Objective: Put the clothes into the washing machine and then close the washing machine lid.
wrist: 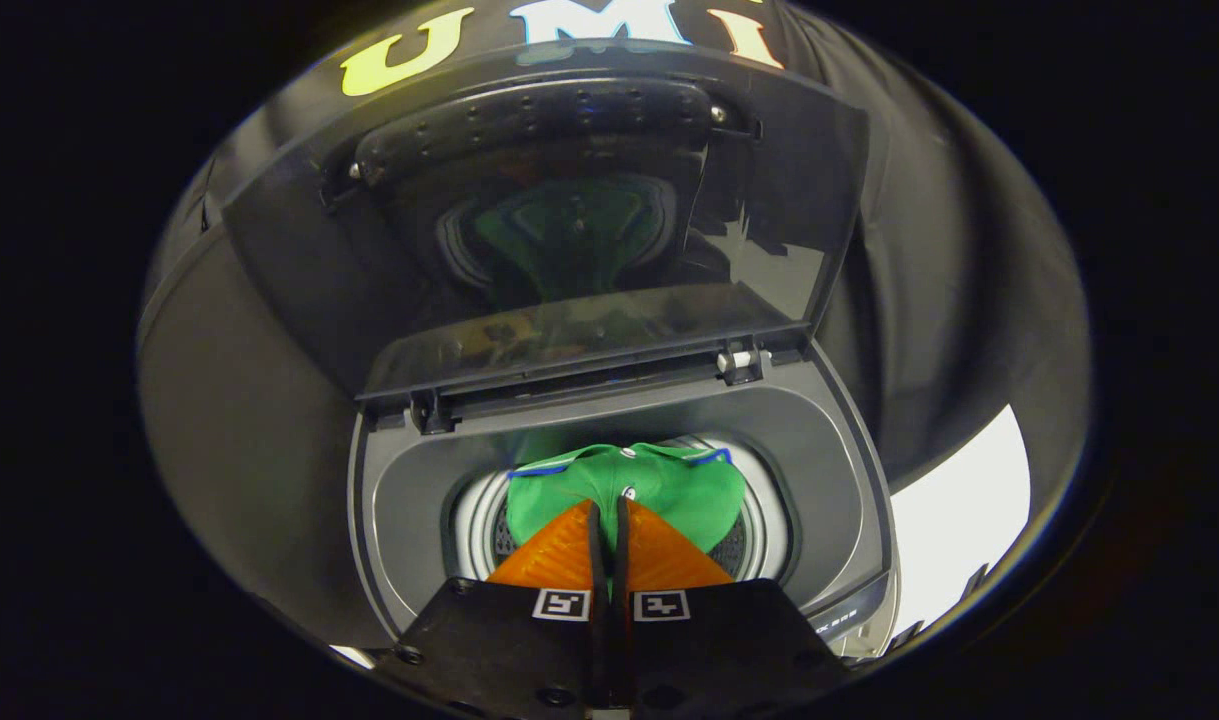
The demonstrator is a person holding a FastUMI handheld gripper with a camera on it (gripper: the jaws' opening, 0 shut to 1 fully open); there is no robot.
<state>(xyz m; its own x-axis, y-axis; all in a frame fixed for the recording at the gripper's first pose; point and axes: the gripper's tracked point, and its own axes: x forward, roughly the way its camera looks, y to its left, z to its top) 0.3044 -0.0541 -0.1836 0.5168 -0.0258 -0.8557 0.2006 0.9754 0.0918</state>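
Nearest is the gripper (609, 520), w/ black body and two small square tags on it. Its two orange fingers (559, 555) are pressed close, just a thin dark slit betw. them, and they pinch a bit of the green cloth (669, 485) at the tips. The fold caught there is small, so can't tell how much of it is in the grip. The fingers point down into the washer (829, 480), over the front edge of its grey top. The cloth is green w/ a thin blue line along its far edge and a few tiny white dots. It hangs over the mouth of the drum (759, 530), just ahead of the fingers and a bit past them, and covers most of the hole. The drum is round, shiny metal, w/ small holes in its wall on both sides of the cloth. Around the drum is the grey rim of the washer, wide at the back and sides. At the front right corner of the washer is a dark strip w/ small marks, too small to read. Past the drum, at the back edge of the washer, two hinges hold the lid (789, 200). The lid is up, standing open and tipped back. It is dark and see-thru, and a green blur of the cloth shows in it like a mirror. Near the lid's top edge is a long black handle bar (529, 125) w/ dots on it. Behind it all is the black wall (949, 280). Right of the washer, low down, is a bright white patch of floor (969, 520).
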